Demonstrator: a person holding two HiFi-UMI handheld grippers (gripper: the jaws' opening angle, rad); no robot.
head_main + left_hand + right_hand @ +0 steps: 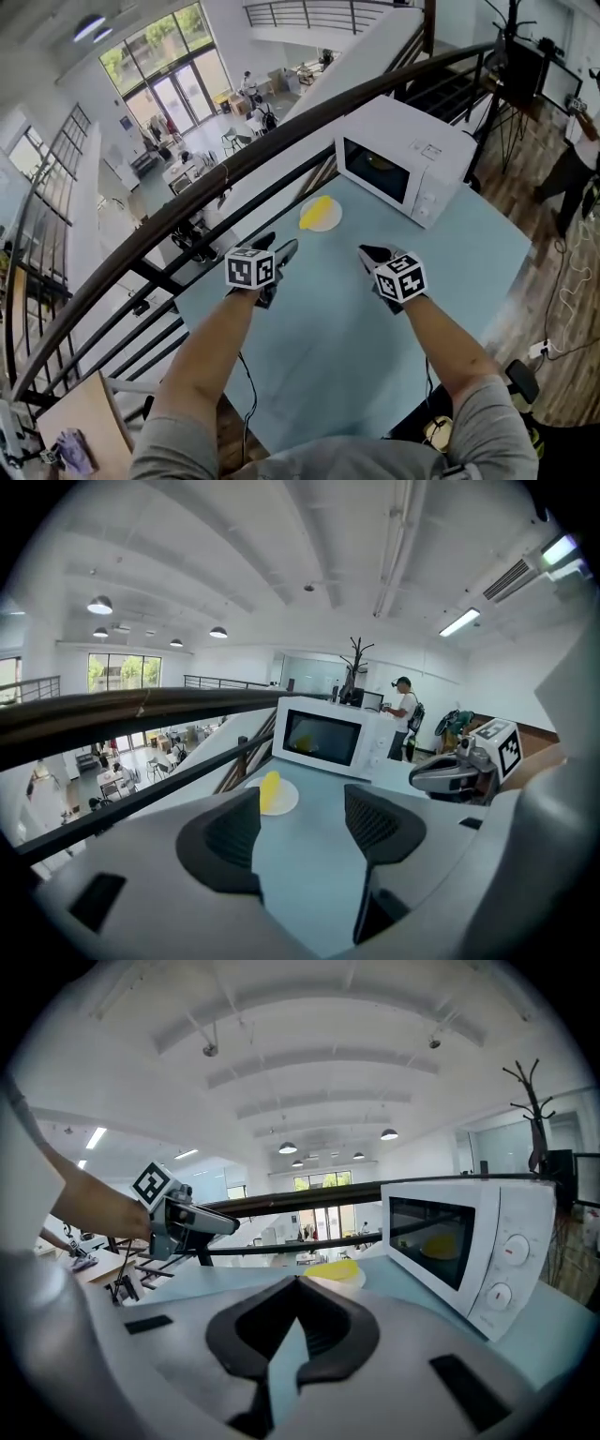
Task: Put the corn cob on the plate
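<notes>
Bare forearms [211, 361] reach out from the near edge over the pale blue counter [337, 356], each ending in a tool held above it. On the left, the left tool [279, 247] stands wide, with nothing between its pads; its own view shows only counter in the gap. Beyond it, far and well apart from both tools, the corn cob [315, 212] lies on the white plate [334, 221], towards the plate's left side, near the front of the microwave [408, 159]. To the right, the right tool [367, 252] has its jaws drawn together, tips meeting, and holds nothing.

Judged from how things lie, the placing looks done, so doing this step well means leaving the cob alone. Both tools should keep clear of the plate and pass high enough not to clip its rim. A cob is round and could roll off if the plate is jogged. Whether it overhangs the left rim cannot be told. If it needs a nudge inward, the wide left tool is the better placed.
</notes>
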